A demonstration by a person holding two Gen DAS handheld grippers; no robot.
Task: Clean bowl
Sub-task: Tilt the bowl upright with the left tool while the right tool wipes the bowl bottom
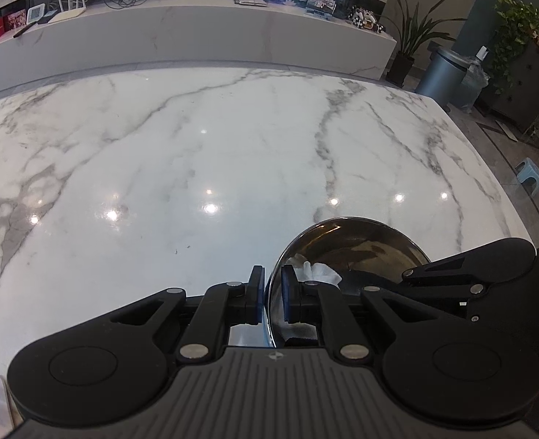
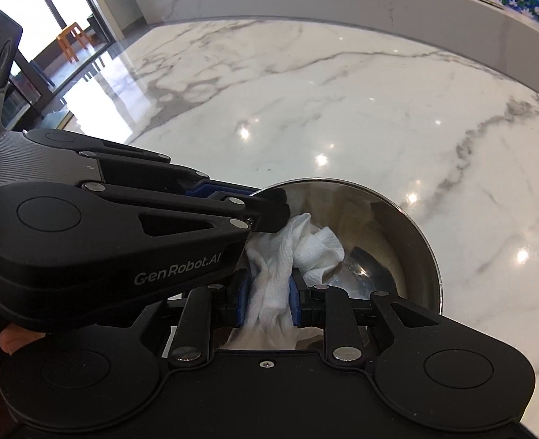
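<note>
A shiny steel bowl (image 1: 360, 241) stands on the white marble table (image 1: 196, 146), near its front edge. My left gripper (image 1: 272, 294) is shut on the bowl's left rim, one pad outside the wall and one inside. In the right wrist view the same gripper (image 2: 276, 208) reaches in from the left onto the rim of the bowl (image 2: 379, 226). My right gripper (image 2: 269, 298) is shut on a crumpled white cloth (image 2: 306, 248), whose free end lies inside the bowl. The cloth (image 1: 320, 270) also shows in the left wrist view, just past the rim.
A long marble ledge (image 1: 196, 33) with pictures and small items runs behind the table. A grey bin (image 1: 441, 77), potted plants and a blue stool (image 1: 529, 175) stand on the floor to the right. An orange stool (image 2: 73, 38) stands far left.
</note>
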